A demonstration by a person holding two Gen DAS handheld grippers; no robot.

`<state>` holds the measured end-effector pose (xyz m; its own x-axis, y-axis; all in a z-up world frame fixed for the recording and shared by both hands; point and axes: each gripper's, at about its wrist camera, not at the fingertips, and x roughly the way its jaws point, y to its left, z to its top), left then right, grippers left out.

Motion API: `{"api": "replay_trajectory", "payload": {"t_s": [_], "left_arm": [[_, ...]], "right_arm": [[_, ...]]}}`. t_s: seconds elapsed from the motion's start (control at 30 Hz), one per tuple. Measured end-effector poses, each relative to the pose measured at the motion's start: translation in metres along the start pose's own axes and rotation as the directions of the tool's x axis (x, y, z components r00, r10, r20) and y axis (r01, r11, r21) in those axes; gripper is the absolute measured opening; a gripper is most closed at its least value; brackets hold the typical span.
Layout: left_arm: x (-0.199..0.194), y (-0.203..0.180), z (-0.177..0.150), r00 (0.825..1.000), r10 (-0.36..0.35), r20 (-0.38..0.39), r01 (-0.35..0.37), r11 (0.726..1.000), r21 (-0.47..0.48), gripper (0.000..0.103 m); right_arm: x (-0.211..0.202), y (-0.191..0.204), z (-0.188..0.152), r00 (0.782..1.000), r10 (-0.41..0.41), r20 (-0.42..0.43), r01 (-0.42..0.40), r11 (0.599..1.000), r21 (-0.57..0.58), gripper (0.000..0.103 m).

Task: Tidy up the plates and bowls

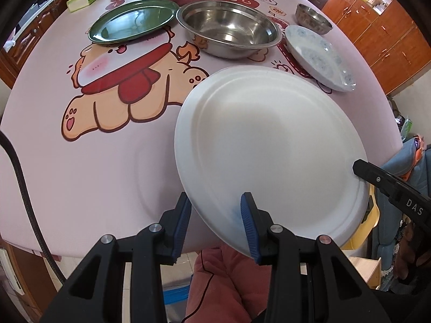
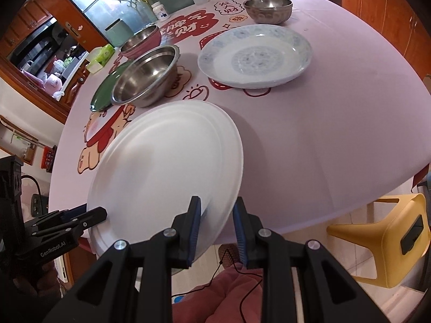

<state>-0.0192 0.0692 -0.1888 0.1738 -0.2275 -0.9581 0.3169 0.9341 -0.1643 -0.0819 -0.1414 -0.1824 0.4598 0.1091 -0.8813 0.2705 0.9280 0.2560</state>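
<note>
Both grippers are closed on the rim of the same white plate (image 1: 269, 148): the left gripper (image 1: 216, 224) has its blue-padded fingers (image 1: 249, 226) pinching the near edge at about 6 o'clock in its own view, and the right gripper (image 2: 216, 228) clamps the opposite near edge, its black tip showing at 4 o'clock in the left view. The plate hangs tilted over the near edge of the tabletop (image 1: 80, 161), apparently just above the cloth rather than resting flat. This looks like the carrying step, with the plate on its way to being set down or stacked. Ahead at 12 o'clock stands a large steel bowl (image 1: 229, 31), a green plate (image 1: 132, 24) at 11, a patterned blue-white plate (image 1: 317, 56) at 1. The next move calls for levelling the plate, keeping both grips even, and choosing a spot clear of the bowl.
</note>
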Motion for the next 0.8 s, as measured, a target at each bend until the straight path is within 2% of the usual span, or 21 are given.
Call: {"api": "replay_trajectory", "payload": {"t_s": [0.6,0.8], "left_arm": [[0.032,-0.023,0.033,0.996,0.028,-0.083,-0.029,0.999,-0.018,0.036],[0.039,-0.024,0.046,0.994,0.056,-0.095,-0.060,0.997,-0.041,0.037]], "right_arm": [[0.026,-0.021,0.033,0.996,-0.020,-0.089,0.018,1.000,-0.026,0.025],[0.035,-0.022,0.039,0.991,-0.003,-0.135,-0.002,0.999,-0.039,0.026]]}}
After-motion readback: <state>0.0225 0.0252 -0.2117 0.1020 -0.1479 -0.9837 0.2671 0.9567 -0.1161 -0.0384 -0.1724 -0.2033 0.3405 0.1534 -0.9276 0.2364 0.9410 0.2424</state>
